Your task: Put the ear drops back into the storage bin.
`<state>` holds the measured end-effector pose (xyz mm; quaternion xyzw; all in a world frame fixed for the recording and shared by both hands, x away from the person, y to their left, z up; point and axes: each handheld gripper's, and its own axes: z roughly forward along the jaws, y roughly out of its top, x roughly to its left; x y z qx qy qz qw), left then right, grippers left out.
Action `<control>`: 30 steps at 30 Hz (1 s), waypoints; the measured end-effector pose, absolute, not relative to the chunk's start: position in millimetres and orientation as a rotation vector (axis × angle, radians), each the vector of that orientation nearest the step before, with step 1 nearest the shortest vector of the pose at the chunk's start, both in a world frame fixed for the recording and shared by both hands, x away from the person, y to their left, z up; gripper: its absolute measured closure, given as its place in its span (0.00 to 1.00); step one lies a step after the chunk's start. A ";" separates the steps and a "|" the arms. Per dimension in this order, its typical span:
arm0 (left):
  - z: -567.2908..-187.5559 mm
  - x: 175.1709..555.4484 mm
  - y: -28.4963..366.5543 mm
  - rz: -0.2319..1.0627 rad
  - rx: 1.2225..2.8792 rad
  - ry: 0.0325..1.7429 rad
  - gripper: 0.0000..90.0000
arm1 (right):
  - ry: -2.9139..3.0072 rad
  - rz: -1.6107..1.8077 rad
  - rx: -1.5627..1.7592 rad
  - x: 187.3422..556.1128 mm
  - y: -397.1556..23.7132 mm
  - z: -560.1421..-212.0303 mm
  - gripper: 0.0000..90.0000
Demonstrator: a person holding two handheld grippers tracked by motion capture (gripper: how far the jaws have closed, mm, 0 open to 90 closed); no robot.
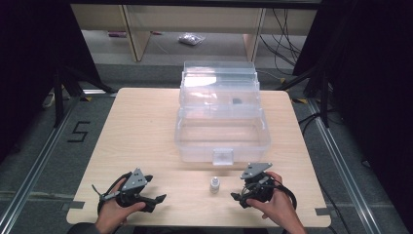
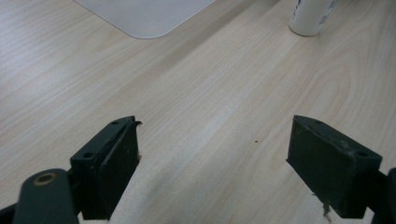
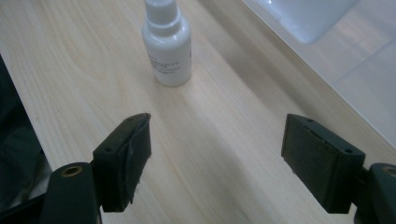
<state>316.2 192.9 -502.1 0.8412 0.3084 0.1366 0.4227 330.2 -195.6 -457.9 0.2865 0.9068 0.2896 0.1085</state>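
We hold the left gripper (image 1: 157, 199) at seven o'clock near the table's (image 1: 141, 131) front edge, jaws spread wide over bare wood, nothing between them. One small white bottle (image 1: 214, 185) stands upright at six o'clock, apart from both tools. The right gripper (image 1: 238, 199) at five o'clock gapes empty too. One clear box (image 1: 221, 127) sits open at twelve o'clock, a small dark item (image 1: 237, 101) inside.

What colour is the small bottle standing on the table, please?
White, bearing a small printed label; the bottle shows best in the right gripper view.
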 end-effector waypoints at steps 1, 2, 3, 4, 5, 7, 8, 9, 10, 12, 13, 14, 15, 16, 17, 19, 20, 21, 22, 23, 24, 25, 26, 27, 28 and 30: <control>-501.9 316.1 193.0 0.344 2.108 0.775 0.18 | 2.679 0.833 0.830 331.2 -193.4 -456.3 0.29; -502.0 316.1 193.0 0.346 2.107 0.775 0.18 | 2.700 0.808 0.813 332.8 -188.1 -454.3 0.30; -501.9 316.1 193.0 0.346 2.108 0.774 0.18 | 2.700 0.808 0.813 332.8 -188.1 -454.3 0.30; -502.0 316.1 193.0 0.345 2.108 0.773 0.18 | 2.696 0.809 0.805 333.3 -184.9 -454.5 0.30; -502.1 316.2 193.0 0.342 2.105 0.772 0.18 | 2.710 0.785 0.789 334.5 -182.7 -452.8 0.31; -501.9 315.9 192.9 0.345 2.108 0.774 0.18 | 2.719 0.770 0.771 335.4 -177.4 -451.9 0.31; -502.1 316.0 192.9 0.343 2.105 0.772 0.18 | 2.732 0.771 0.756 336.0 -175.2 -451.2 0.32; -501.3 316.6 194.1 0.356 2.127 0.765 0.18 | 2.730 0.755 0.762 336.3 -173.2 -450.6 0.33; -502.0 315.9 192.9 0.347 2.107 0.771 0.18 | 2.740 0.753 0.734 337.9 -171.0 -450.4 0.33; -502.3 316.1 192.9 0.342 2.104 0.770 0.18 | 2.756 0.723 0.747 338.1 -166.7 -449.2 0.33; -502.3 316.1 192.8 0.342 2.105 0.771 0.18 | 2.765 0.719 0.739 339.0 -164.3 -449.7 0.34; -502.3 316.1 192.8 0.342 2.105 0.770 0.18 | 2.776 0.716 0.707 340.8 -162.2 -449.8 0.34; -502.3 316.0 192.8 0.343 2.104 0.770 0.18 | 2.790 0.692 0.692 342.6 -158.3 -449.8 0.34; -502.1 315.9 192.8 0.344 2.107 0.771 0.18 | 2.790 0.692 0.692 342.6 -158.3 -449.8 0.34; -501.3 316.6 194.3 0.357 2.131 0.761 0.18 | 2.794 0.686 0.670 343.6 -155.7 -450.1 0.35; -501.3 317.1 194.7 0.362 2.131 0.754 0.18 | 2.803 0.664 0.647 345.2 -151.8 -449.9 0.36; -501.1 317.4 194.9 0.360 2.134 0.751 0.18 | 2.810 0.656 0.630 346.5 -149.7 -450.1 0.36; -501.1 317.2 194.8 0.359 2.132 0.752 0.18 | 2.816 0.651 0.626 347.6 -147.9 -450.1 0.36; -501.0 317.4 195.0 0.359 2.135 0.750 0.18 | 2.826 0.640 0.613 348.9 -146.2 -450.3 0.37; -500.9 317.5 195.1 0.360 2.136 0.748 0.18 | 2.827 0.630 0.622 349.2 -144.3 -450.6 0.37; -500.9 317.2 194.9 0.357 2.135 0.752 0.18 | 2.834 0.621 0.595 350.7 -142.6 -450.9 0.37; -500.9 317.6 195.1 0.359 2.137 0.746 0.18 | 2.840 0.619 0.596 351.5 -141.2 -451.2 0.37; -501.0 317.5 195.1 0.359 2.136 0.746 0.18 | 2.844 0.610 0.594 352.2 -139.5 -452.0 0.37; -500.9 317.4 195.0 0.358 2.136 0.747 0.18 | 2.851 0.606 0.577 353.4 -138.2 -452.6 0.38; -500.3 317.2 195.0 0.355 2.140 0.753 0.18 | 2.847 0.591 0.599 353.1 -136.8 -452.9 0.38; -500.2 317.3 194.9 0.355 2.140 0.753 0.18 | 2.862 0.590 0.575 355.2 -134.1 -454.0 0.39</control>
